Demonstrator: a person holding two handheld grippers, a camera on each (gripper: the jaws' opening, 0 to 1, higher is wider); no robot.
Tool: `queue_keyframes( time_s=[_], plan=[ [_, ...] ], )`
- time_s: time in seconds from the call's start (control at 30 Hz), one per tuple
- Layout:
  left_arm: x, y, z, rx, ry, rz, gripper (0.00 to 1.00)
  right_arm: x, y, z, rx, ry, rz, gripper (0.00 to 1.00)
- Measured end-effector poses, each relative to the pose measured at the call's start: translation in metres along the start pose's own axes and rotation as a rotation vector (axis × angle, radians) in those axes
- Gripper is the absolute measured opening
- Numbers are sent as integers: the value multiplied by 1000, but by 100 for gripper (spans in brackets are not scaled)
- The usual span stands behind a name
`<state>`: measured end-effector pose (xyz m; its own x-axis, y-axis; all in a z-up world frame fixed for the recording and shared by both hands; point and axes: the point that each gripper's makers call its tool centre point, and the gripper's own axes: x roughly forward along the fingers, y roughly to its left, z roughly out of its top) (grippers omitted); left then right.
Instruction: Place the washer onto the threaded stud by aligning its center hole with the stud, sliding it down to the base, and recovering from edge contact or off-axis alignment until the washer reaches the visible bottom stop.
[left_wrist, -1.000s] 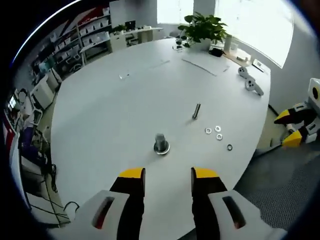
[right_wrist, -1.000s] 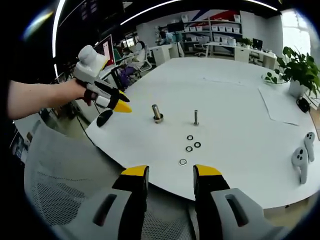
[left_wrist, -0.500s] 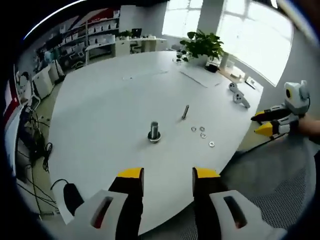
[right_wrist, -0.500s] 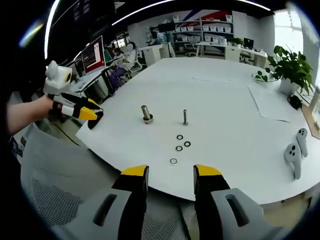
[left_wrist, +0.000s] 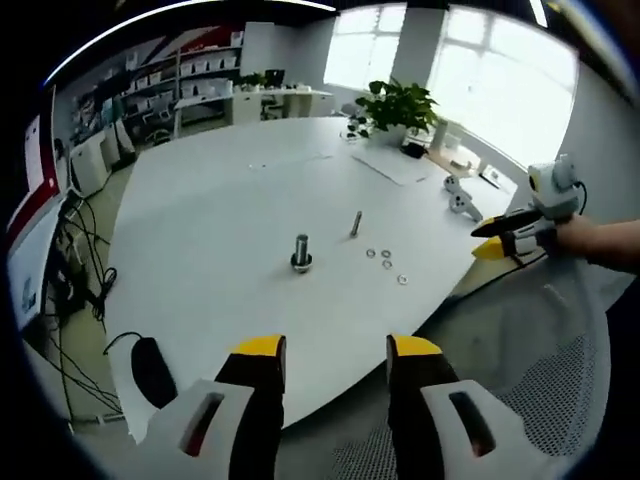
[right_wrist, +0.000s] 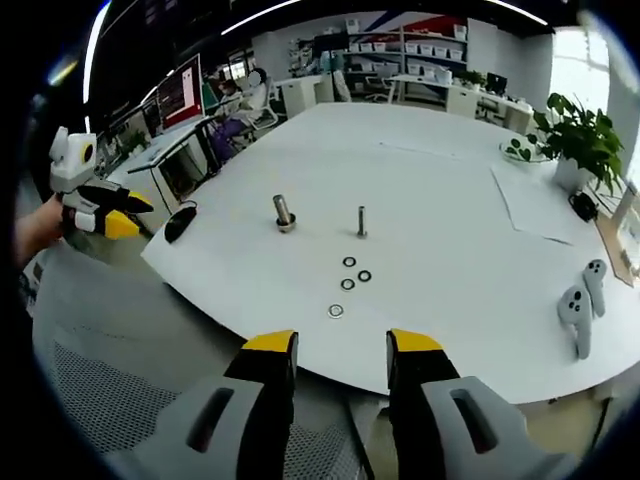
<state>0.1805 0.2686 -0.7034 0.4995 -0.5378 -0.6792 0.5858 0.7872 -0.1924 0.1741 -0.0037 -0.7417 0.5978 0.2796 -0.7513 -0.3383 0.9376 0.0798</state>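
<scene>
Both held back off the table (right_wrist: 470, 300) edge, nothing picked up. My left gripper (left_wrist: 326, 352): jaws apart, empty. Fat bolt (right_wrist: 283, 213) at 11 o'clock, threaded stud (right_wrist: 361, 221) at 12. Washers (right_wrist: 348, 284) loose just below it. My right gripper (right_wrist: 328, 350): jaws apart, empty. Next: reach in, pinch the nearest washer. Open tabletop all round.

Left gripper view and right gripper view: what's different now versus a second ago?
Both tools have backed away from the table: the left tool and the right tool now hang off its edge, over a mesh chair, both open and empty. Nothing was picked up or let go. The two studs and four washers lie as before.
</scene>
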Motion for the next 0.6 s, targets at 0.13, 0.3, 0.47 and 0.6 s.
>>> queue_keyframes(
  time_s=[0.13,0.3,0.47,0.6],
  plan=[
    [-6,-6,-3,3,-12,0,40,-2,-3,2,6,-12,-17,38],
    [-8,-9,-4,16,-23,-14,40,-1,-4,-1,0,1,-19,38],
    [-9,-11,-10,70,-8,-13,40,-1,-5,-2,-10,10,-26,38],
    [-10,-11,-9,68,-33,-20,39,0,-5,-3,-19,19,-29,38]
  ],
)
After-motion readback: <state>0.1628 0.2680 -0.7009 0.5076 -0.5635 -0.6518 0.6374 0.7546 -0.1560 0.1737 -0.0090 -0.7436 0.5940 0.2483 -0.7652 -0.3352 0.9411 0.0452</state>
